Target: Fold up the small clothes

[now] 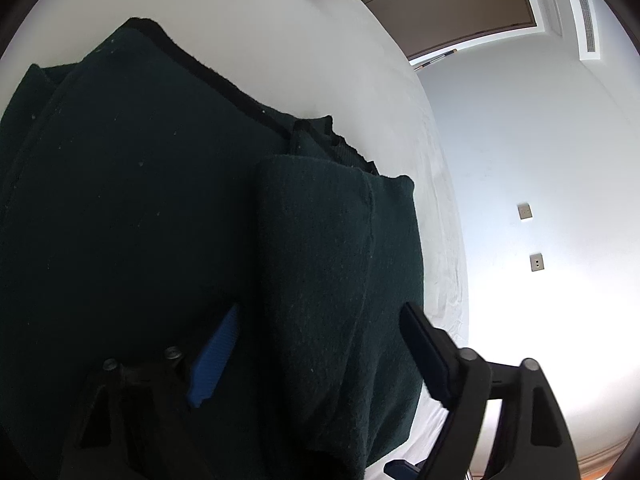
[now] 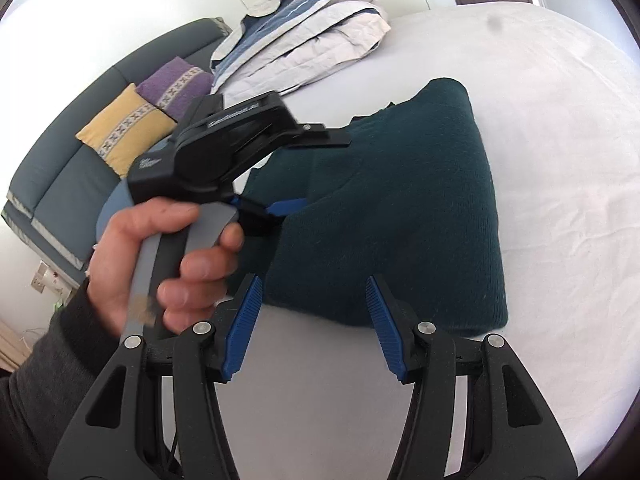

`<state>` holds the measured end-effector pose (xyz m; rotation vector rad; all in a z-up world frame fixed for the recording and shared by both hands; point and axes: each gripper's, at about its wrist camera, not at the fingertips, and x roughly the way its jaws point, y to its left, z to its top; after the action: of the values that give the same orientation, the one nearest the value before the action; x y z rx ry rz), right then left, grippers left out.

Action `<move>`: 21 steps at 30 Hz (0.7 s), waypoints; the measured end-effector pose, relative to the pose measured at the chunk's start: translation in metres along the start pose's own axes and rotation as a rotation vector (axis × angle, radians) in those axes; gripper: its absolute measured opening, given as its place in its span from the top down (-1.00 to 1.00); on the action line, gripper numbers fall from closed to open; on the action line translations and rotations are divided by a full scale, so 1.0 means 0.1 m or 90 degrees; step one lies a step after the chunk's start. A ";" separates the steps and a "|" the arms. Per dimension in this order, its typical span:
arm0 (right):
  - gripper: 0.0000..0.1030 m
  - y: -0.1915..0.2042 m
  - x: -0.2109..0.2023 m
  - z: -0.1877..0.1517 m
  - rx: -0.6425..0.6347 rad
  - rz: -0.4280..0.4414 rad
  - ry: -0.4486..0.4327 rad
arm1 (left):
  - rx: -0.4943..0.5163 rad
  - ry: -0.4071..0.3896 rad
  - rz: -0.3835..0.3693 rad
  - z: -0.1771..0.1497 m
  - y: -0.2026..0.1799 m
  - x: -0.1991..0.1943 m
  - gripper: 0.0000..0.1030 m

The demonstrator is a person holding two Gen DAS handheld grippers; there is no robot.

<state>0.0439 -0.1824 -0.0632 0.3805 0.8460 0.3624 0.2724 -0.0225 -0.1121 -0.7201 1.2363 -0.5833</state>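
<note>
A dark green knitted garment [image 1: 140,200] lies partly folded on a white bed [image 1: 320,40]. In the left wrist view a thick fold of it fills the gap of my left gripper [image 1: 320,308], and both fingers touch the cloth. The right wrist view shows that same left gripper [image 2: 326,172], held by a hand [image 2: 168,264], clamped on the garment's [image 2: 420,200] left edge. My right gripper [image 2: 313,280] hovers open at the garment's near edge, above the sheet [image 2: 540,100], with nothing pressed between its blue pads [image 2: 244,320].
Folded bedding [image 2: 304,32] is stacked at the head of the bed. A grey-blue sofa [image 2: 60,184] beside it carries a yellow cushion [image 2: 128,128] and a purple one [image 2: 176,84]. A brown door [image 1: 452,12] and a wall with sockets [image 1: 524,211] stand beyond the bed's edge.
</note>
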 end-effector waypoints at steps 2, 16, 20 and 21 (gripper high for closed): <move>-0.03 -0.05 -0.06 -0.11 0.018 -0.007 0.001 | 0.002 0.021 0.007 -0.01 -0.03 0.03 0.06; -0.03 -0.39 0.16 -0.01 0.089 -0.027 -0.037 | 0.024 0.032 -0.019 0.01 -0.19 -0.04 0.74; -0.03 -0.39 0.17 0.15 0.088 -0.040 -0.059 | 0.029 0.016 -0.023 0.11 -0.17 -0.28 0.75; -0.03 -0.36 0.19 0.21 0.080 -0.047 -0.062 | 0.030 0.010 -0.024 0.14 -0.15 -0.35 0.75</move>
<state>0.0777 -0.2093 -0.0800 0.4780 0.7877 0.2212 0.2775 -0.0039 -0.0760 -0.7011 1.2225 -0.6479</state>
